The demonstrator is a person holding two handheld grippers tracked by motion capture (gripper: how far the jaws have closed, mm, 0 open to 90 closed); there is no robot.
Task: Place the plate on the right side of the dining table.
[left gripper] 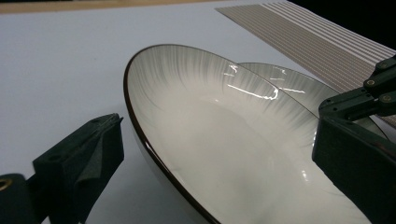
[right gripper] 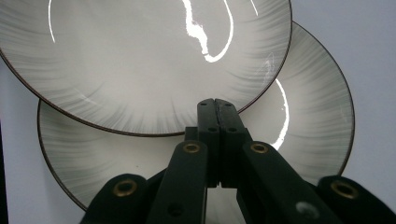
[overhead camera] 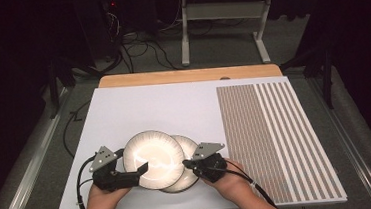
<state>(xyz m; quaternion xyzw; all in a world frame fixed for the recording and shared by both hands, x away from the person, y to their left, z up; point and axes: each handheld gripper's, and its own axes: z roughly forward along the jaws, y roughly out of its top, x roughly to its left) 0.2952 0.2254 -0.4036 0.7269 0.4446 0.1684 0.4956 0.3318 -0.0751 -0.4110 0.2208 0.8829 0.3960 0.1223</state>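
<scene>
Ideally, the left gripper (overhead camera: 141, 169), jaws apart around the upper plate (overhead camera: 153, 159)'s rim, seats deep before squeezing, while the closed right gripper (overhead camera: 187, 163) steadies the lower plate (overhead camera: 189, 149).

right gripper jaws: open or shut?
Shut. In the right gripper view the right gripper has its two black jaws pressed together with nothing between them, tips over the lower plate at the upper plate edge.

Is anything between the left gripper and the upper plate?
Nothing visible. The left gripper is open, its jaws on either side of the rim of the upper white dark-rimmed ceramic plate, which overlaps the lower matching plate.
</scene>
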